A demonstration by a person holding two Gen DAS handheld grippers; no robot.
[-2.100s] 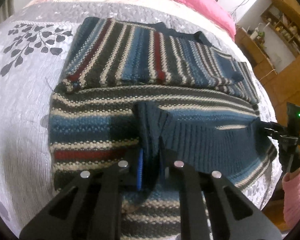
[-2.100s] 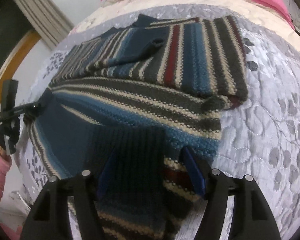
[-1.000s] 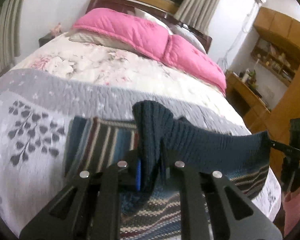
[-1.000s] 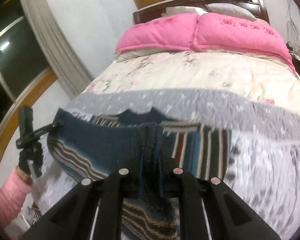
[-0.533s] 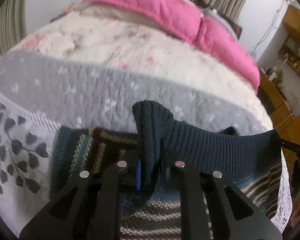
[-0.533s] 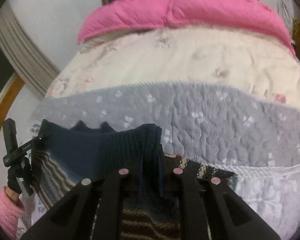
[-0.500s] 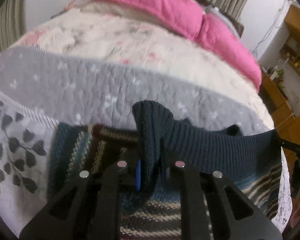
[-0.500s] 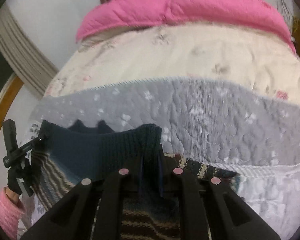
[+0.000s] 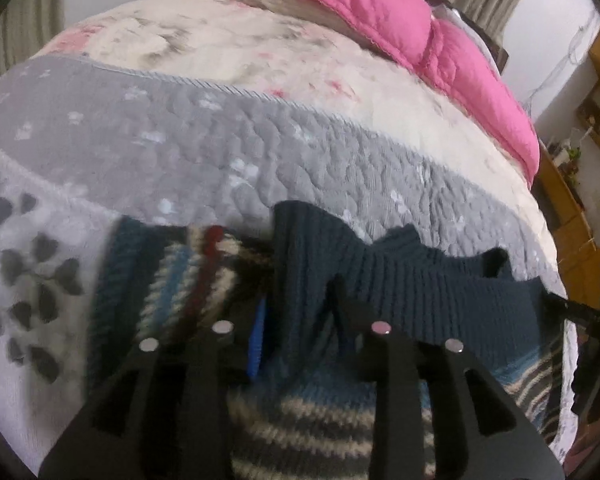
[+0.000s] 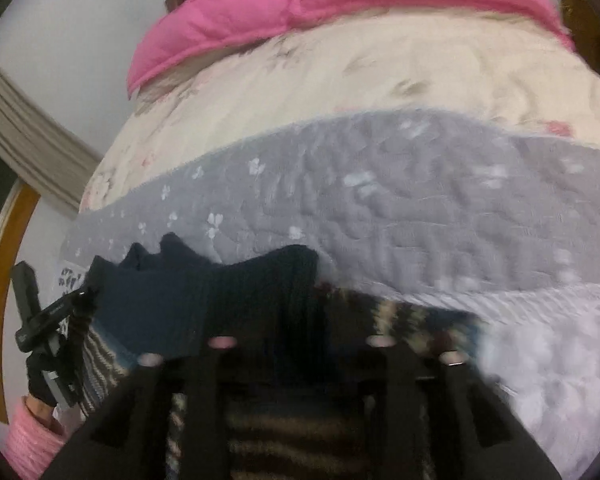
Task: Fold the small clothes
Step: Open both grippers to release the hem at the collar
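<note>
A striped knit sweater (image 9: 320, 412) in blue, cream, grey and dark red lies on the bed. Its dark blue ribbed hem (image 9: 420, 292) is stretched between my two grippers above the folded part. My left gripper (image 9: 296, 320) is shut on the hem's left corner, which sticks up between the fingers. In the right wrist view my right gripper (image 10: 296, 332) is shut on the hem's other corner (image 10: 288, 280). The left gripper (image 10: 56, 312) appears there at the left edge, a pink sleeve (image 10: 28, 436) below it. The folded striped part (image 9: 168, 284) shows beneath the hem.
The bed has a grey quilted cover (image 9: 260, 152) with white flowers and a leaf print (image 9: 28, 280) at the left. A cream floral blanket (image 10: 360, 76) and pink pillows (image 9: 380, 12) lie beyond. Wooden shelves (image 9: 588, 128) stand at the right.
Both grippers picked up the hem from the spread sweater and carried it up and forward over the folded part. In the last half second they dipped lower and nearer the far edge.
</note>
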